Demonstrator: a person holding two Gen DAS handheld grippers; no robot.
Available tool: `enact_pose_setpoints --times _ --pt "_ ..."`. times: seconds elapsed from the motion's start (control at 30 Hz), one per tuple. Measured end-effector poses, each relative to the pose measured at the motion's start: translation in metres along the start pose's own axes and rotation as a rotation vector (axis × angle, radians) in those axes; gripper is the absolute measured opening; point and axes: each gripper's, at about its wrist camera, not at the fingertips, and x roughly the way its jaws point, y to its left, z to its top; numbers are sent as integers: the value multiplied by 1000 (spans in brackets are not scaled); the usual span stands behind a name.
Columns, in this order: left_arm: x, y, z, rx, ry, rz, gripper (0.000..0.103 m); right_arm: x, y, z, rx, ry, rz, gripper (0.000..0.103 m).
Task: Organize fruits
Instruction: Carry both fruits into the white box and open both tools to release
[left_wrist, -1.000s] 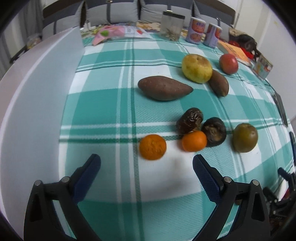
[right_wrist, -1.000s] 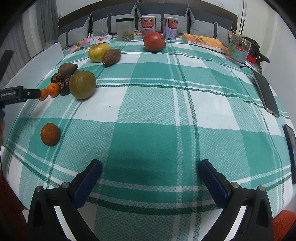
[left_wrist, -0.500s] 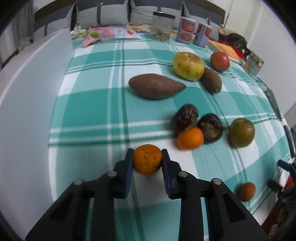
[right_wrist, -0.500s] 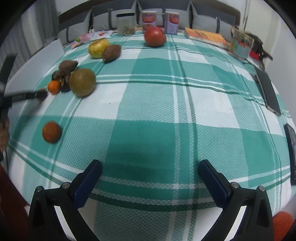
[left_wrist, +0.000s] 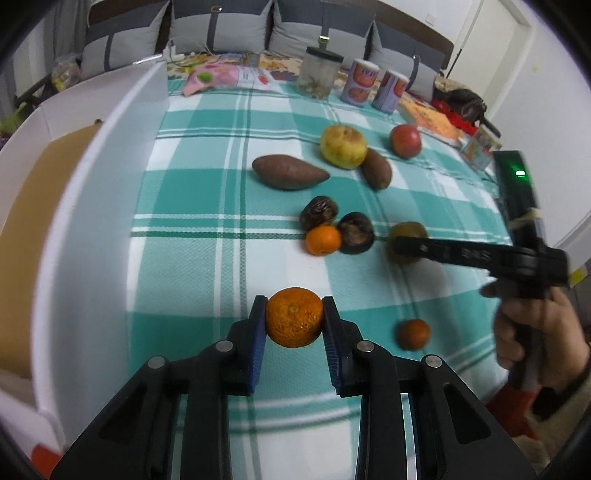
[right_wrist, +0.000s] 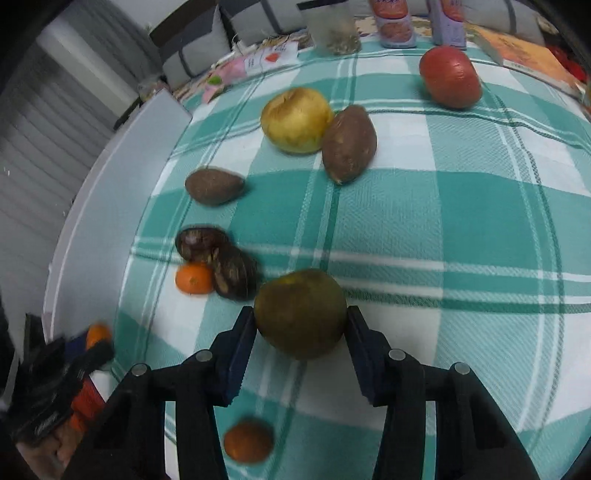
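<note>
Rough-skinned orange (left_wrist: 294, 317) clamped between blue pads, lifted off the checked cloth near the front edge. Olive-green round fruit (right_wrist: 301, 313) sits between the other pads, touching both. Small tangerine (left_wrist: 322, 240) touches two dark shrivelled fruits (left_wrist: 355, 233) mid-cloth. Small reddish-orange fruit (left_wrist: 413, 334) lies alone near the front edge.

In the left wrist view the right gripper (left_wrist: 397, 245) crosses the green fruit (left_wrist: 406, 230) and hides its middle, and the hand (left_wrist: 532, 332) below is smeared by motion. In the right wrist view the left gripper (right_wrist: 88, 347) is a dark blur at the cloth's left edge, only a sliver of its orange (right_wrist: 98, 332) showing. The cans (right_wrist: 397, 22) are cut off by the top edge, labels unreadable.
</note>
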Motion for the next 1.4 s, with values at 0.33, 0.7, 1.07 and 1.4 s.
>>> enact_pose_setpoints --times 0.33,0.7,1.07,1.4 --pt "-121 87 20 -108 -151 77 29 -72 126 10 -249 -24 126 49" --pt "-96 208 -3 -265 -12 307 29 23 354 -15 -541 162 248 49" --pt "-102 242 -19 -381 14 341 63 57 387 -25 -591 194 84 63" --pt "-125 174 4 -278 -203 305 88 -32 309 -11 -483 -57 101 98"
